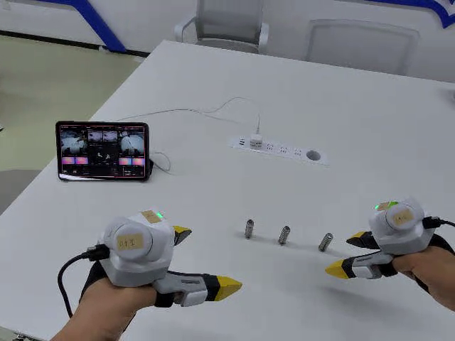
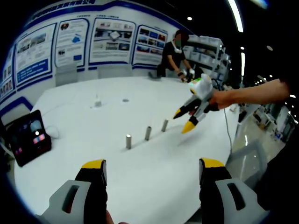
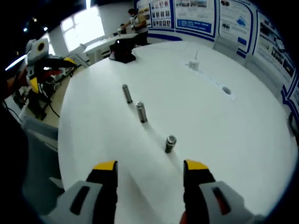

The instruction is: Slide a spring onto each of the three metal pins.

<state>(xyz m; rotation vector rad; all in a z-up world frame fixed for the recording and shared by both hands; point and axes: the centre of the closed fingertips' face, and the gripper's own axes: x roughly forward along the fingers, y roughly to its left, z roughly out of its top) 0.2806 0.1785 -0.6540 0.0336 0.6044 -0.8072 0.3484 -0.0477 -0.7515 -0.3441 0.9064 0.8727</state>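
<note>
Silver coils all lined up on the smooth white surface (image 1: 213,192)
Three short metal pins (image 1: 284,235), each wrapped in a ribbed coil spring (image 1: 249,228), stand in a row between the left gripper (image 1: 206,259) and right gripper (image 1: 343,254). Both hover low, yellow-tipped jaws spread apart, holding nothing.

Nothing could be read. The tan sticker (image 1: 130,242) on the left gripper (image 1: 206,258) carried dark marks too blurred to make out, and print on the wall posters (image 2: 110,39) was too small.
</note>
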